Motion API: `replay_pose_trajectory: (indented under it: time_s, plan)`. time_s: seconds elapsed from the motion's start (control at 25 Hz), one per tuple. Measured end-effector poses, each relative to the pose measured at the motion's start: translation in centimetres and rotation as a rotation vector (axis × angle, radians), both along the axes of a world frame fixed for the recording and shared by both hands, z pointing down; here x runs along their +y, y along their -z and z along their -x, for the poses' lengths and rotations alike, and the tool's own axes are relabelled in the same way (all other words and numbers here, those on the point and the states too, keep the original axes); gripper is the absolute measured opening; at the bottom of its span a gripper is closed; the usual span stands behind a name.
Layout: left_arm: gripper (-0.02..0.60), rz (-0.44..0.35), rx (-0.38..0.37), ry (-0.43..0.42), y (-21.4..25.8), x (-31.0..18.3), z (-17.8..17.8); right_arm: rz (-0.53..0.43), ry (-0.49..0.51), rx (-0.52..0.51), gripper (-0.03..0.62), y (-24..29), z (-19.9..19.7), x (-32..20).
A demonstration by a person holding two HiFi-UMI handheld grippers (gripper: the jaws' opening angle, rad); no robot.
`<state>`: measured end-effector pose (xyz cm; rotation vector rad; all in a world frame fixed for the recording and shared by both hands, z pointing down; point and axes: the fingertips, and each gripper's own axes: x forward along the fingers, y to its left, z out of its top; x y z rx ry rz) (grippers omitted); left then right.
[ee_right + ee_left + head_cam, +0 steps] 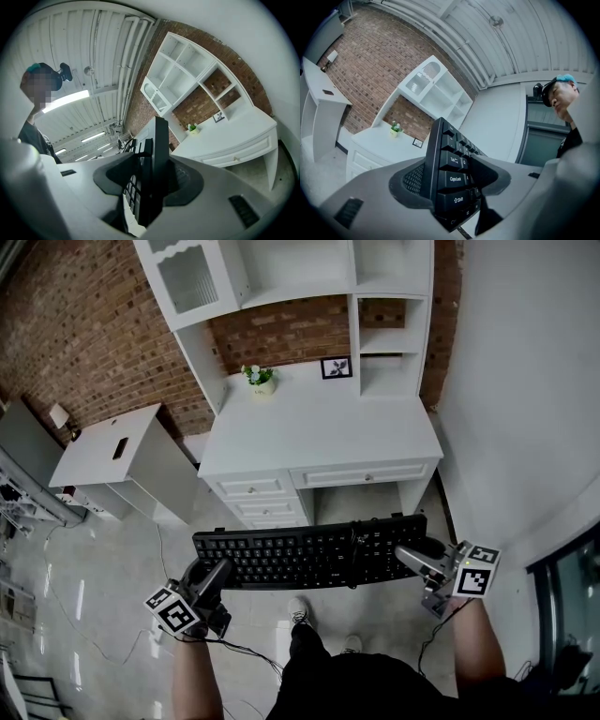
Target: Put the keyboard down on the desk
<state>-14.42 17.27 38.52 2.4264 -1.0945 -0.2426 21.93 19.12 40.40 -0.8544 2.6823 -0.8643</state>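
Even, bright light, seemingly from ceiling strips [68, 101] at nine o'clock; floor [80, 601] glints, fisheye edges bend and darken.

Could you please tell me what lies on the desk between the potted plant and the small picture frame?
Nothing: the head view shows bare white desk top between the potted plant and the picture frame.

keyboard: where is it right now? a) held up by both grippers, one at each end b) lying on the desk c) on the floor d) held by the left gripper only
A: the keyboard is short of the desk, with the left gripper clamping one end and the right gripper the other.
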Motion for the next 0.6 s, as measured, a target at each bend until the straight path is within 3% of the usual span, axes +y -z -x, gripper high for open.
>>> replay_pose_trajectory:
  time_s: [0.6]
  plan:
    - [0.278,0.029,0.015,-0.030,-2.1,-6.4,0.7,0.034,-0.040,0.008,0.195,-1.3,0.8,-5.1]
